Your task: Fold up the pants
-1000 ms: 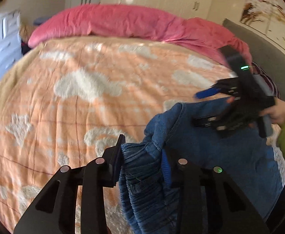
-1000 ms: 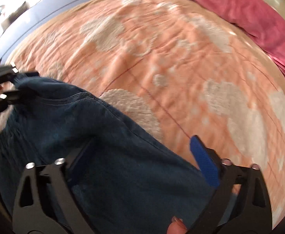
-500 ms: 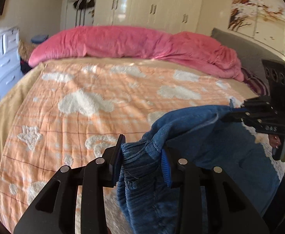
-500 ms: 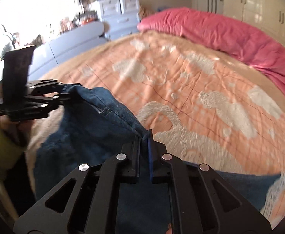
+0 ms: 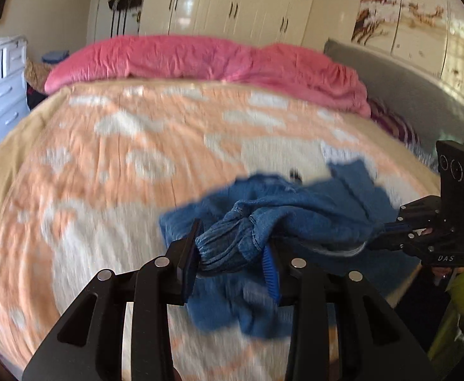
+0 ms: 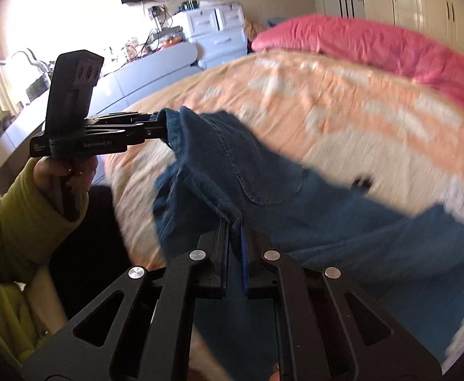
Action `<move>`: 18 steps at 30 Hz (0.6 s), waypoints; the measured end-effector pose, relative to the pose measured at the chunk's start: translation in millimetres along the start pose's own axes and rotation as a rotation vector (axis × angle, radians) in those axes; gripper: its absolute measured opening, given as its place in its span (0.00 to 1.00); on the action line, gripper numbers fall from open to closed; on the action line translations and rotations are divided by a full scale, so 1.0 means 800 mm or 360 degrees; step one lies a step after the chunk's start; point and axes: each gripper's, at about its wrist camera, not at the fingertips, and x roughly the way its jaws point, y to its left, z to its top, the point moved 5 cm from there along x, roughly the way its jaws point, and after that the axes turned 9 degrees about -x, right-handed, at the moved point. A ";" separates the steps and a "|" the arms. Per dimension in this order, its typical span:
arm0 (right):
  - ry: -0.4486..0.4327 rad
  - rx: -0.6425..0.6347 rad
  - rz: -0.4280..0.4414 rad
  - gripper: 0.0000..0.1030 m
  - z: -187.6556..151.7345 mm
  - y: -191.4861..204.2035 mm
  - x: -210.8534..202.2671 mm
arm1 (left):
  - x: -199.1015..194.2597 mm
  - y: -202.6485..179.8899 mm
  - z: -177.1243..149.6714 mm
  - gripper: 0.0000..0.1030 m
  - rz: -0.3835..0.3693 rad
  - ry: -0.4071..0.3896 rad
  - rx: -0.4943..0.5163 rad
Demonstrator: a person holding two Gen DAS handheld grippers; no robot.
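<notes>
Left wrist view: your left gripper [image 5: 232, 247] clamps a bunched, gathered waistband corner of the blue denim pants [image 5: 295, 209]; the right gripper [image 5: 387, 230] pinches the far corner.
Purpose: likely stretching the waist to lay it flat.
Right wrist view: your right gripper [image 6: 234, 222] is nearly closed on a thin waistband edge.
Pants: lifted above the orange-and-white bedspread [image 6: 343, 101], legs trailing, back pocket [image 6: 257, 165] showing, blurred.
</notes>
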 end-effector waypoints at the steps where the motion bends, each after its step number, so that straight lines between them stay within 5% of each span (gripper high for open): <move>1: 0.0030 0.0012 0.0003 0.02 -0.010 0.004 0.006 | 0.003 0.002 -0.009 0.35 0.0009 0.0037 -0.0008; 5: 0.0081 0.0071 0.0027 0.05 -0.035 0.016 0.022 | 0.001 0.009 -0.027 0.37 0.0034 0.0091 -0.0035; 13: 0.0116 -0.0003 0.0043 0.26 -0.042 0.045 0.035 | -0.022 0.031 -0.044 0.63 0.0188 0.0178 -0.0066; 18: 0.0147 0.0032 0.0108 0.30 -0.053 0.052 0.039 | -0.070 0.031 -0.045 0.62 0.0250 0.0116 -0.0074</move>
